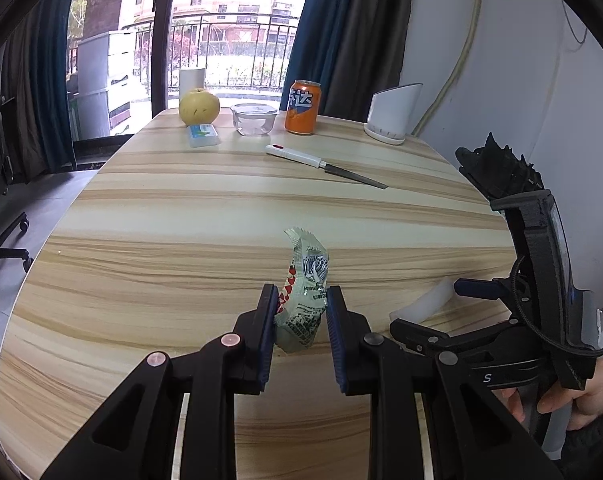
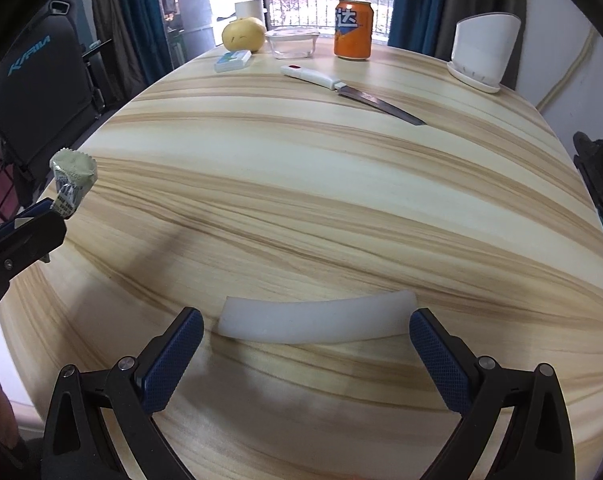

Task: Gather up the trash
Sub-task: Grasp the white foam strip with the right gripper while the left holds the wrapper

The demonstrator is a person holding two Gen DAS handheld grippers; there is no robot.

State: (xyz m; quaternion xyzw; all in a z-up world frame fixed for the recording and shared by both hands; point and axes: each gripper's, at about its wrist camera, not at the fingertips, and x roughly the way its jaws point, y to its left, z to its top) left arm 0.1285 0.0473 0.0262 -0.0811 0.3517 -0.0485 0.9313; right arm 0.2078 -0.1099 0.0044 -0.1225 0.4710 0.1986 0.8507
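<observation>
Left gripper: clenched on the snack wrapper, blue pads pressing it from both sides. The wrapper sticks up past the fingertips, crumpled, its top end curling away from the gripper, held above the wood-grain table.

Right gripper: jaws spread wide, nothing between the pads. The white foam strip lies flat on the table just ahead of the fingertips, lengthwise across the gap, ends near each pad; cannot tell if either pad touches it. In the left wrist view the same strip shows partly, just right of the left gripper, behind the right gripper's body. A hand grips the right tool's handle.

Farther out, ahead of both grippers: knife with a white handle lying flat mid-table. Beyond it, along the far edge, left to right: small blue-white pack, yellow fruit just behind it, clear lidded container, orange soda can, white angled holder far right. White roll behind the fruit.
</observation>
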